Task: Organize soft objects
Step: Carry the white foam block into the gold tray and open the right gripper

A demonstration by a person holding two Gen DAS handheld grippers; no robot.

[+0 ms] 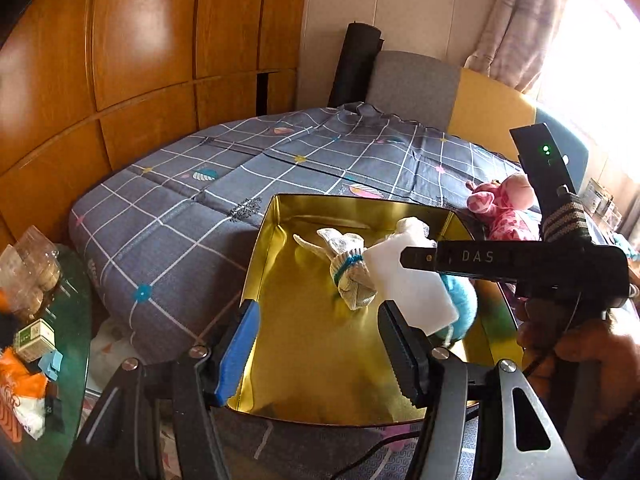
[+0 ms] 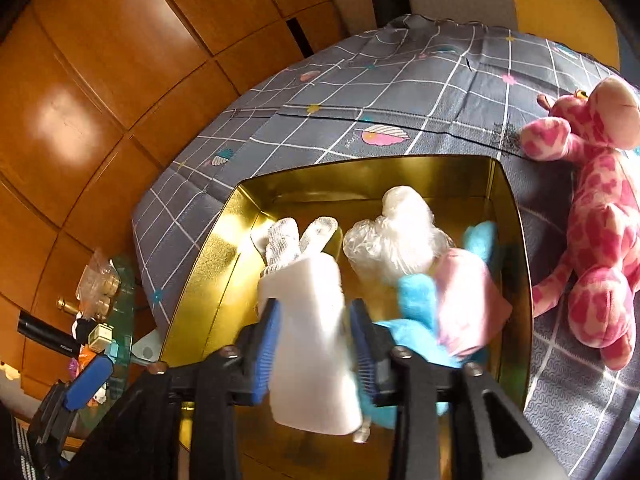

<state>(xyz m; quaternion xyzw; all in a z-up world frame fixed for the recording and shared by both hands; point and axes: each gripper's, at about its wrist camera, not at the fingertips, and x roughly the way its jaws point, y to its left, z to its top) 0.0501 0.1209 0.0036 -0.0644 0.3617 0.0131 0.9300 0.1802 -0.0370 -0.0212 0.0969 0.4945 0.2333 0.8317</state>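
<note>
A gold tin box (image 1: pixel 256 264) (image 2: pixel 200 272) stands on the grey checked bedspread (image 1: pixel 168 216). My right gripper (image 2: pixel 314 330) is shut on a white foam block (image 2: pixel 312 344) (image 1: pixel 412 284) and holds it over the box. In the box lie a rolled sock (image 1: pixel 352 276) (image 2: pixel 284 240), a white bagged bundle (image 2: pixel 400 232) (image 1: pixel 412 228) and a blue and pink plush (image 2: pixel 452 300) (image 1: pixel 460 300). My left gripper (image 1: pixel 320 344) is open and empty above the box's near edge. A pink giraffe plush (image 2: pixel 592 232) (image 1: pixel 504 204) lies on the bed right of the box.
A glass side table (image 1: pixel 68 320) with packets and small boxes stands at the left. Wooden wardrobe panels (image 1: pixel 120 60) rise behind the bed. A grey and yellow chair (image 1: pixel 416 84) and a curtain (image 1: pixel 516 24) are at the far side.
</note>
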